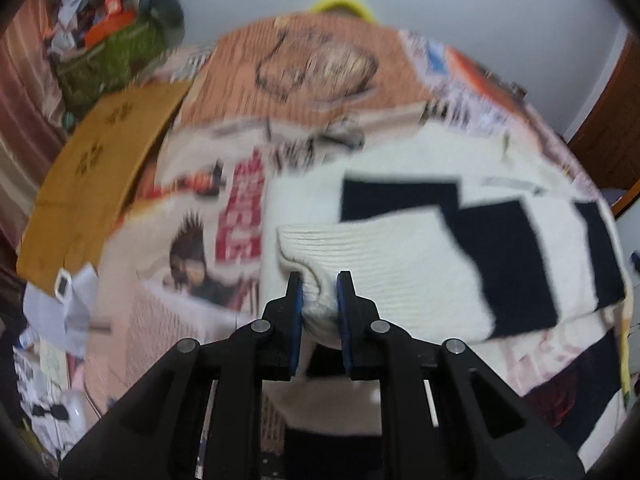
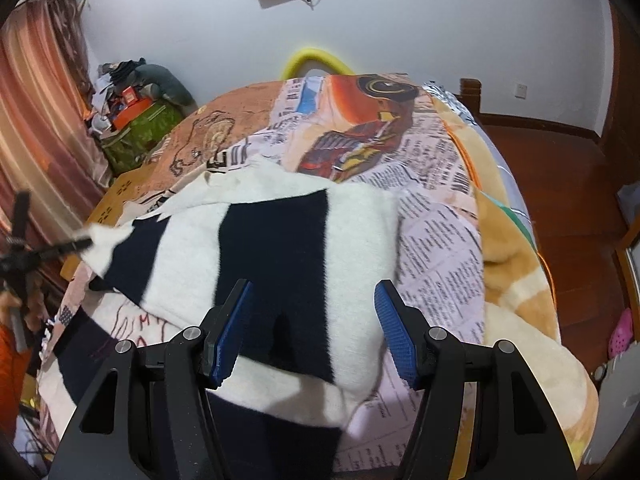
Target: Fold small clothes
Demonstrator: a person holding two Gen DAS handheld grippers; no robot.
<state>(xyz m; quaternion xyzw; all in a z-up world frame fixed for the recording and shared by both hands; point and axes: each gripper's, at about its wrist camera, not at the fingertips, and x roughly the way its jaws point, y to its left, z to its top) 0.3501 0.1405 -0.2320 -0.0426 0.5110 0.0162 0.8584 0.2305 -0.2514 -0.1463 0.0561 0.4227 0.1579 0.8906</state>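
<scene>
White-and-navy knit sweater (image 2: 276, 248) lies spread on the bed (image 2: 440, 240). We see the left tool (image 1: 319, 280) pinching its ribbed white edge, while the right tool (image 2: 314, 294) hovers above it, jaws apart. Behind, a green bin (image 2: 136, 136) holds heaped boxes and clothes.

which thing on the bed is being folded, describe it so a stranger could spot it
On the bed, atop the comic-print cover, lies the sweater. It is a fuzzy white knit with broad navy blocks; the left gripper pinches its ribbed edge. Nothing else there is plain white and navy.
</scene>
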